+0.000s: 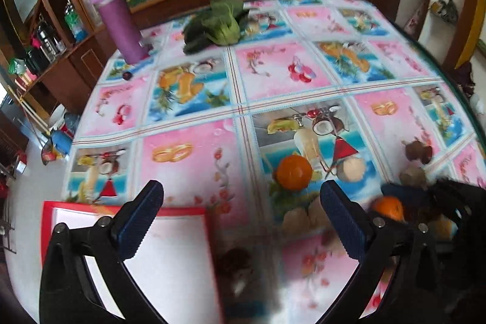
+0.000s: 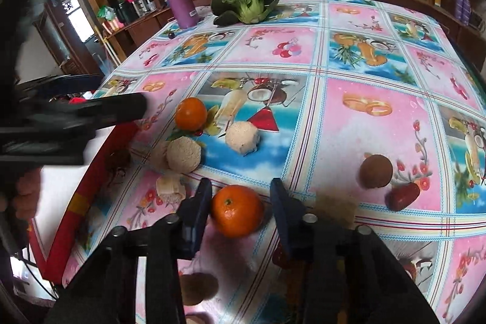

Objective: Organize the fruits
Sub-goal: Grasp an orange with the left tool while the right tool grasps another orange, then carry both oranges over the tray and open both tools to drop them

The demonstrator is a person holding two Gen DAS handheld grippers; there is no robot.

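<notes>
Near orange [image 2: 237,210] sits on the bench [image 2: 379,141] between the spread fingers of the right hand-held gripper [image 2: 241,213], left finger just touching, not yet gripped; second orange [image 2: 191,113] lies beyond it, tray [image 2: 91,190] to its left. Left hand-held gripper [image 1: 240,220] hangs released, empty, beside the tray. Risk: uneven closing could roll the round orange away toward the brown fruit [image 2: 376,171]; no legible writing.
</notes>
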